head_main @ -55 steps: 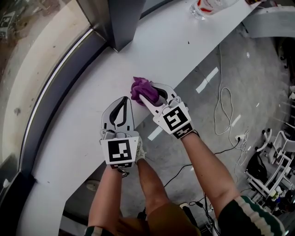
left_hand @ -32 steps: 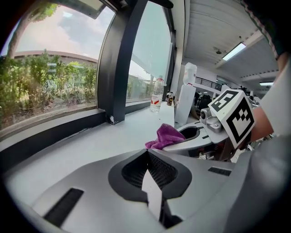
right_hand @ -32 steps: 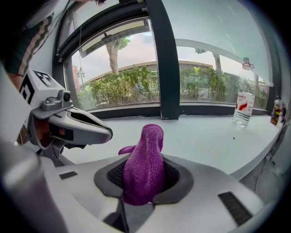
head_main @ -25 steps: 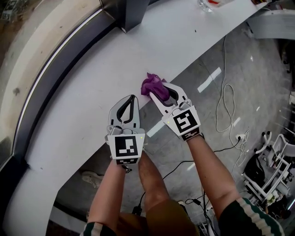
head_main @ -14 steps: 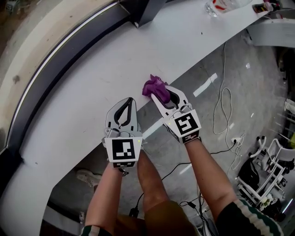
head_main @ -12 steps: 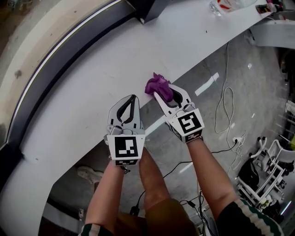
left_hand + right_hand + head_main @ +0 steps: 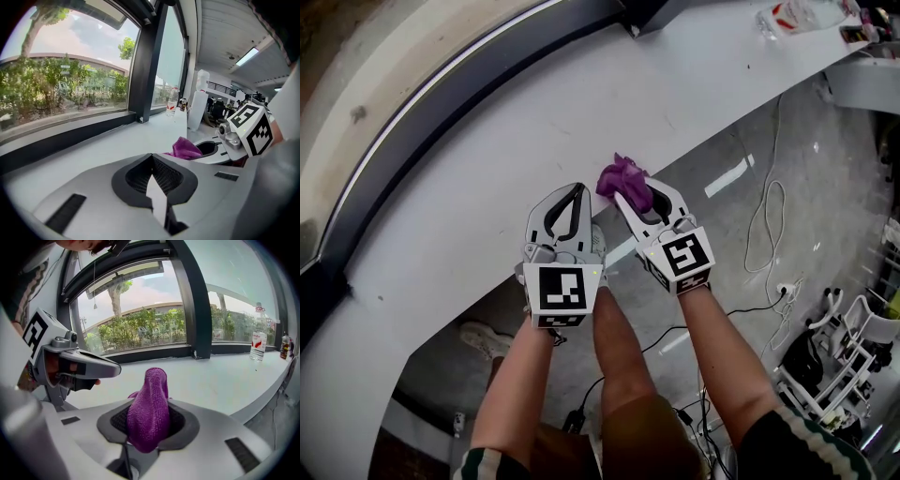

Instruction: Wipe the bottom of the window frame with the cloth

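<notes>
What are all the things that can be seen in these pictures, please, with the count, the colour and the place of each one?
cloth: one, purple, pinched in the right gripper, at the sill's near edge
window sill: one, white, below the window
window frame: one, dark, along the sill's far side
plastic bottle: one, clear with a red label, at the sill's far end
cables: several, white and black, on the grey floor
bushes and trees: many, green, outside the glass
left gripper: one, grey, shut and empty, over the sill
right gripper: one, grey, shut on the cloth
forearms: two, bare, behind the grippers
</notes>
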`<state>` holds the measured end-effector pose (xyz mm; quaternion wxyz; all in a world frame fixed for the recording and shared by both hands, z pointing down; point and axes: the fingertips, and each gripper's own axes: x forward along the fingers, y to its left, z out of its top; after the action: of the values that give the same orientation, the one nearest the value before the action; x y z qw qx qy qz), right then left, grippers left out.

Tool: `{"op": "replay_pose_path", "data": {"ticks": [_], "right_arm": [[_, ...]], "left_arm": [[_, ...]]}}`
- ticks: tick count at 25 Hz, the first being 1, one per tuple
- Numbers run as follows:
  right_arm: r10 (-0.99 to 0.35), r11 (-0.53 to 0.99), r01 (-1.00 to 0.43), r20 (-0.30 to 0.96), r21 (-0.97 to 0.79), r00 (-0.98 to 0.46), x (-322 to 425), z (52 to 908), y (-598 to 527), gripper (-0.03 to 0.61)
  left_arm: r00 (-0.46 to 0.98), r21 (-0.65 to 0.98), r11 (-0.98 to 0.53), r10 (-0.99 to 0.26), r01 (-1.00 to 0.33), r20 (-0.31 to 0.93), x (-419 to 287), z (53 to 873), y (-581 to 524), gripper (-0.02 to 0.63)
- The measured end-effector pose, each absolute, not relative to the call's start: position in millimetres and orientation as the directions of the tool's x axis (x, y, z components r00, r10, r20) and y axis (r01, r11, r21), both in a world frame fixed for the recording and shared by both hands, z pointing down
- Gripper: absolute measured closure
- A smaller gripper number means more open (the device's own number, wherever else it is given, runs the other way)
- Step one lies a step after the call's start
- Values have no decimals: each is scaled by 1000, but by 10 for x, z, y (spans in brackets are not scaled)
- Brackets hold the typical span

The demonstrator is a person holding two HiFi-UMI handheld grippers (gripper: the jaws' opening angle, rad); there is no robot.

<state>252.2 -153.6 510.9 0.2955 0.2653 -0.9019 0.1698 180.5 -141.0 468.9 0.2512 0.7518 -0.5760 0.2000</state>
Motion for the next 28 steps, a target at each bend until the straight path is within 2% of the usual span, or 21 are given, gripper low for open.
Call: {"op": "replay_pose_path", "data": {"ticks": [13, 28], "right_arm": [[-326, 821, -542, 629, -182, -705, 2046, 5100, -1023, 449], [-251, 860, -472, 644, -195, -722, 1532, 5108, -519, 449]], "left_arm": [[220, 144, -167, -779, -975, 587, 1343, 4586, -931, 606], [118, 136, -45, -792, -990, 599, 647, 4560, -214, 606]]}}
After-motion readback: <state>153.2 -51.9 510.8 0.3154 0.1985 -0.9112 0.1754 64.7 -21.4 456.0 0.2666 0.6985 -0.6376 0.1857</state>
